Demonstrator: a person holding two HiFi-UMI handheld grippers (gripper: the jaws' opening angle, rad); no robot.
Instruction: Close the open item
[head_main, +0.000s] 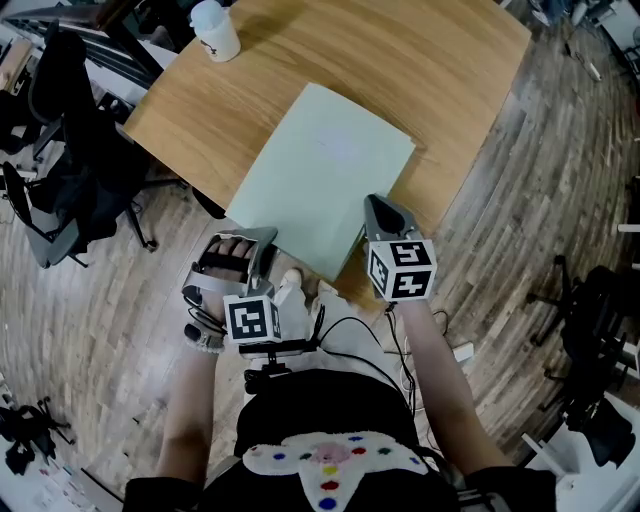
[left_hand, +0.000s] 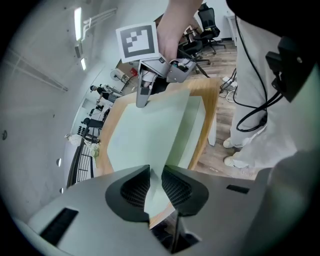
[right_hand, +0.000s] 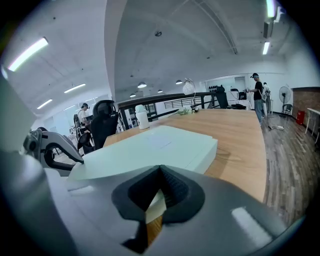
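Nearest the lens, the left gripper's (left_hand: 155, 176) dark ribbed pads (left_hand: 131, 192) are standing a narrow slit apart, with a thin corner of the lid (left_hand: 150, 132) rising through the gap; they seem to be lying loosely around it rather than biting, though the wide-angle view is leaving that uncertain. Across the lid, the right gripper (right_hand: 159, 172) is keeping its jaws pressed together on a pale sliver of the same lid's edge, with bare wood showing just below. The flat pale green box (head_main: 320, 170) is lying cornerwise on the wooden table (head_main: 450, 80), its near corner reaching the table's edge, and both grippers are meeting it along its near sides, the left one by the left corner and the right one partway up the right-hand side. The lid is already lying almost flat on the body of the box, so the step in hand looks like the last settling of it. To do this well, both held points should be going down evenly, so that the lid is not twisting. Its edges should be lining up with the walls beneath before either grip is letting go. The right jaws should be opening only once the lid is resting on the box. A light press on top would then be seating it.
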